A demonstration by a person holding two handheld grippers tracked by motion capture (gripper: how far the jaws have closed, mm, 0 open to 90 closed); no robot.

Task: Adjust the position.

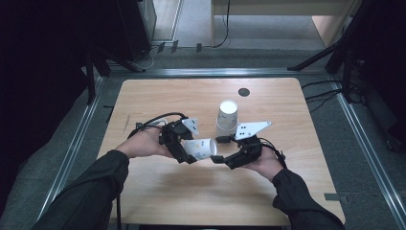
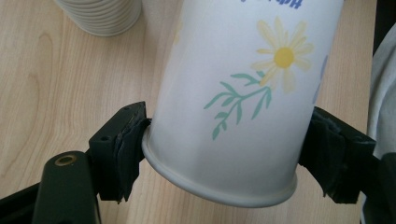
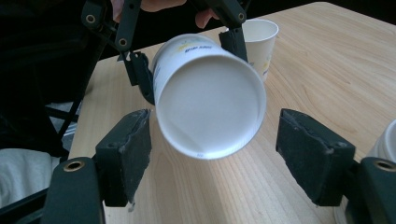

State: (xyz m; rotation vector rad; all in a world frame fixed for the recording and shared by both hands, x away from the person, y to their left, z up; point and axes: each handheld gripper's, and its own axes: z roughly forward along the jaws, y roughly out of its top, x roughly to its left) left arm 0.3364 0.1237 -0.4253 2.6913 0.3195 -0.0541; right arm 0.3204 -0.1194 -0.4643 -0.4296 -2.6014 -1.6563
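Tabletop (image 1: 158, 191) of pale wood grain

The person is wearing dark long sleeves (image 1: 95, 184) reaching to both wrists. Each hand-held gripper is showing a black, angular body: the left hand-held gripper (image 1: 184, 151) is trailing a black cable (image 1: 155, 119), and both it and the right hand-held gripper (image 1: 218, 149) are carrying a grey three-cornered plate (image 1: 251, 128) dotted with small holes. Brass-ringed screws (image 3: 74, 165) are sitting behind worn black pads (image 3: 135, 149).
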